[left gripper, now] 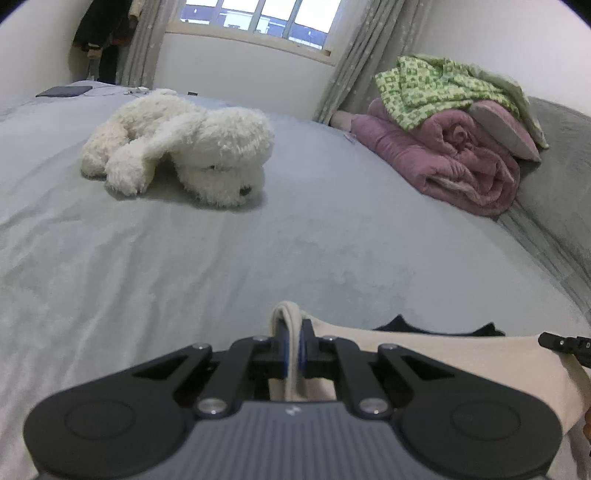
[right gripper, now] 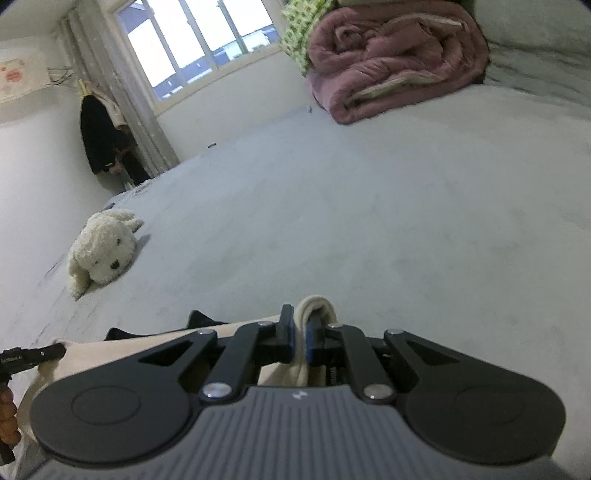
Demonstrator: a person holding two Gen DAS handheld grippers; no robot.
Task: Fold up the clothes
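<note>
The grey bed (left gripper: 258, 258) spreads out under me and fills most of what I see, its cover lying fairly smooth. At its far right, against the wall, sits a rolled pink quilt (left gripper: 454, 158) with a green patterned cloth (left gripper: 436, 88) heaped on top of it. Behind the bed a window (left gripper: 255, 18) lets in daylight between pale curtains (left gripper: 343, 70), and dark clothes hang in the far left corner (right gripper: 103, 136). Out on the bed, well apart from my hands, a white plush dog (left gripper: 184, 147) lies on its side. Close in front of me is the cream garment (left gripper: 443, 354) I am working on: it stretches between my two claws at the near edge of the bed, with a dark piece of fabric (left gripper: 399, 323) poking out from behind its upper edge. My left claw (left gripper: 293, 343) is pressed together on one bunched corner of the cream garment, a fold of it poking up between the blue pads. My right claw (right gripper: 301, 336) is likewise pinching the other corner, with a rolled hump of cloth rising between its fingers.
</note>
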